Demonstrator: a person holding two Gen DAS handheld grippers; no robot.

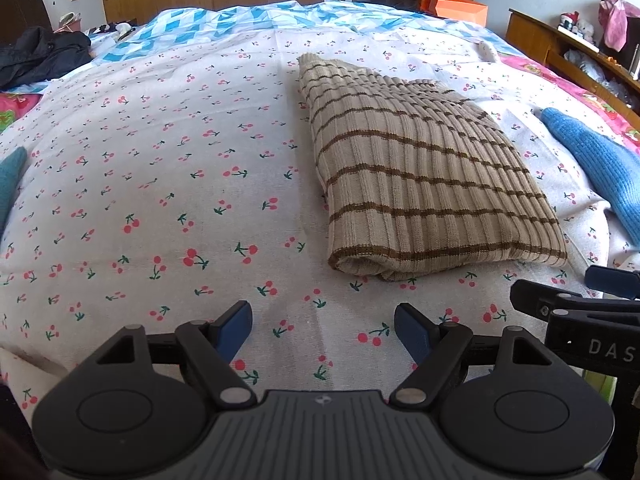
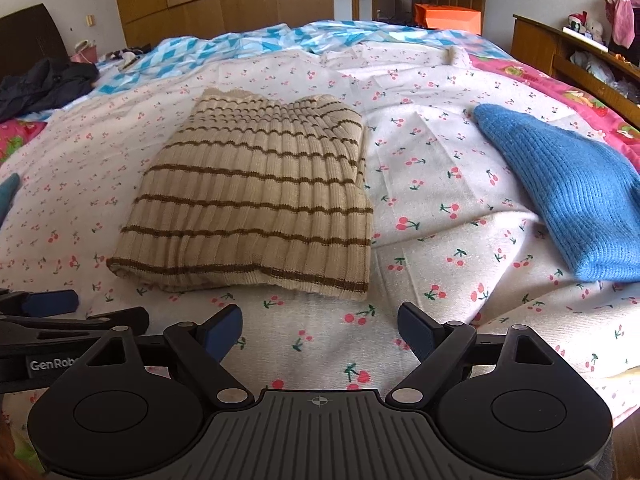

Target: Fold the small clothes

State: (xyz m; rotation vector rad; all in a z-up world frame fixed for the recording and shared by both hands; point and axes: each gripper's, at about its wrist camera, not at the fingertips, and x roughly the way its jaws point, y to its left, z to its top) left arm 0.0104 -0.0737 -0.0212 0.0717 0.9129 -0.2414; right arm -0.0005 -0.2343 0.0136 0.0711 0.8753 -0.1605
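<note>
A folded beige sweater with brown stripes point(image 2: 248, 200) was seen lying flat on the cherry-print bedsheet point(image 2: 420, 240), near the middle of the bed. Its long axis was directed away from the cameras, the rolled fold edge being turned toward the grippers and the stripes running across it; in the left wrist view point(image 1: 424, 176) it was skewed toward the right. A blue knitted garment point(image 2: 568, 200) was laid well apart on its right, and a teal item point(image 2: 8, 196) was only partly seen at the left edge. A blue-and-white patterned quilt point(image 2: 240, 44) was spread beyond the sheet, a dark garment point(image 2: 44, 84) was heaped at the far left, and an orange bag point(image 2: 448, 16) was placed by the doorway. The left gripper point(image 1: 324, 330) and the right gripper point(image 2: 320, 330) were held side by side just short of the sweater, jaws spread apart, nothing gripped, with bare sheet between the fingers. Nothing was found lying between grippers and sweater.
</note>
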